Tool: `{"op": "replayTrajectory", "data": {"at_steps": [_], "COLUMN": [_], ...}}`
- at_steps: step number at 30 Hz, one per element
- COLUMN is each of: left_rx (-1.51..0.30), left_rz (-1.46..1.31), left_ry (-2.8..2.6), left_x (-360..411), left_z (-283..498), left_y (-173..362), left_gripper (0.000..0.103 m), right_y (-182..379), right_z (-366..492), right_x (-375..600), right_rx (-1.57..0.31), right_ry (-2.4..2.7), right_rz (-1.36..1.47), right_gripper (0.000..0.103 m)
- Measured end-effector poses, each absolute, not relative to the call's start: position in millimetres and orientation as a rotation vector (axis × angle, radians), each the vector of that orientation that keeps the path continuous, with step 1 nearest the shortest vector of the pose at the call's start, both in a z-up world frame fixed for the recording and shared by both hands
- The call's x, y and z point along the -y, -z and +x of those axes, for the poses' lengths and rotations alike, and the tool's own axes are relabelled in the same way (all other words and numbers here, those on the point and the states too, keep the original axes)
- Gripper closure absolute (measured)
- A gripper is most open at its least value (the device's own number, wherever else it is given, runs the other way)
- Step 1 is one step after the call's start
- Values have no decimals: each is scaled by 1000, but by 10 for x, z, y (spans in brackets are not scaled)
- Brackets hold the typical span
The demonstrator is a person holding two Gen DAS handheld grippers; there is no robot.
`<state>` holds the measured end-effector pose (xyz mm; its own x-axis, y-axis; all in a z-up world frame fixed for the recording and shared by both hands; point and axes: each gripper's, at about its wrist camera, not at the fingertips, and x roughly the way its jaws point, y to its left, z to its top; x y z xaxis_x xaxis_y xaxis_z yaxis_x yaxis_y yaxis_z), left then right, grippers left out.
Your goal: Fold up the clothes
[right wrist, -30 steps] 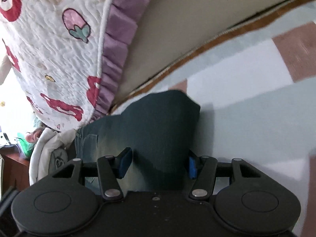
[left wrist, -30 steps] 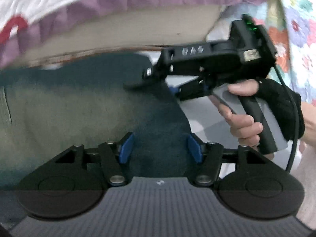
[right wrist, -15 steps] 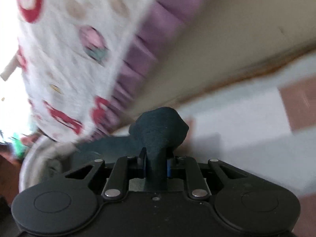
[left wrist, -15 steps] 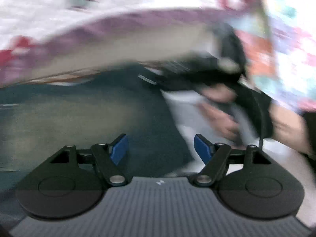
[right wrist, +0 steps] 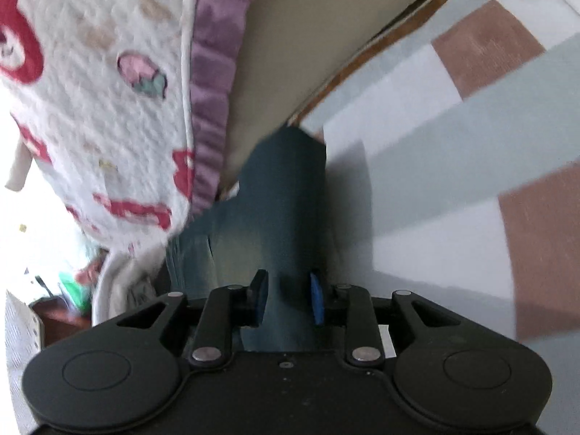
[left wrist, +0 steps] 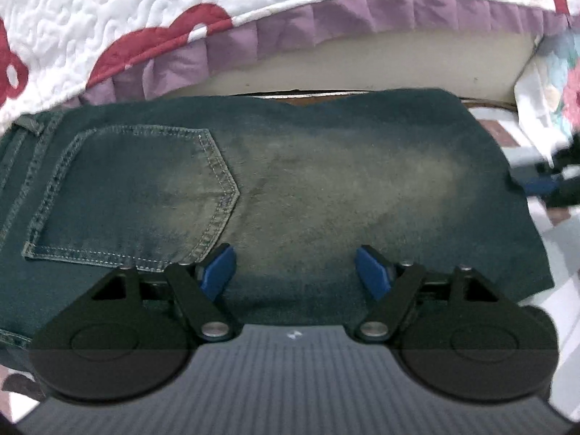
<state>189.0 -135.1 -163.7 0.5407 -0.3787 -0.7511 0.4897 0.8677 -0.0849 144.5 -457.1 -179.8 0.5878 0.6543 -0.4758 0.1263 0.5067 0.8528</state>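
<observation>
Lying flat across a checked grey, white and brown floor mat [right wrist: 453, 137], the pair of dark teal denim jeans [left wrist: 308, 181] fills most of the left wrist view, its stitched back pocket [left wrist: 134, 195] facing up at the left and a faded lighter patch running along the middle. The far edge of the jeans lies just beside the beige base of a bed [left wrist: 362, 61], over which hangs a white quilted bedspread with red shapes and a purple frill [left wrist: 145, 18].

The left hand-held gripper [left wrist: 295, 272] hangs over the near part of the jeans with its blue-tipped fingers [left wrist: 217, 268] spread wide apart; nothing sits between them, and whether they touch the cloth cannot be told.

The right hand-held gripper [right wrist: 288, 302] has its fingers drawn close on either side of a raised fold of the same denim, which stands up between the pads and runs forward toward the bed base. The cloth fills the gap, so the gripper appears clamped on the jeans. At the right edge of the left wrist view, that right gripper shows only as a blurred black and blue shape at the end of the jeans.
</observation>
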Motion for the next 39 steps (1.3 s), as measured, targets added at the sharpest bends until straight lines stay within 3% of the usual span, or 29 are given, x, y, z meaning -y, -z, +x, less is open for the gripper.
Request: {"op": "replayTrajectory", "data": {"at_steps": [6,9,16,19,23,26,28,29,30,31,34,39], "left_rx": [-874,-865,-862,-859,-871,-876,-878,-870,-859,-848,-828,-798], "left_rz": [82,56,90,132,164,196,217,233,252,270,272,284], "left_ry": [510,509,517,518,508,527,541,540,536,533,527,560], "left_x": [1339,1322,1368,1414,1463,1414,1376,1355,1334,1313,1253,1300], "left_z": [1994,2020,2008,1996,1991,1964,1944,1924,1900,1876,1852,1783], "left_y": [1641,1651,1689,1696,1683,1613,1564,1542,1522,1501,1474,1387], "left_gripper": [28,28,28,28,29,39,56,59,62,62,60,74], "right_y": [1804,1841,1661,1730,1838,1895,1957,1986,1995,1949,1508,965], "right_z": [1298,1320,1329,1444,1636,1640,1672,1689,1713,1701,1636,1444], "right_x": [4350,4350,4161,4259,4189,4189,4188,4188,4190,4194,4089,3951], "right_rx": [-999,-984,-838,-782,-834,-839,-842,-843,-830,-811,-678,-522], "right_ry": [-362,-333,-372,-395,-328,-323,-337,-345,-367,-396,-474,-567], "right_rz": [931,910,803,941,860,946,974,988,1007,985,837,868], "right_gripper": [70,61,66,66,64,57,55,56,76,90,92,93]}}
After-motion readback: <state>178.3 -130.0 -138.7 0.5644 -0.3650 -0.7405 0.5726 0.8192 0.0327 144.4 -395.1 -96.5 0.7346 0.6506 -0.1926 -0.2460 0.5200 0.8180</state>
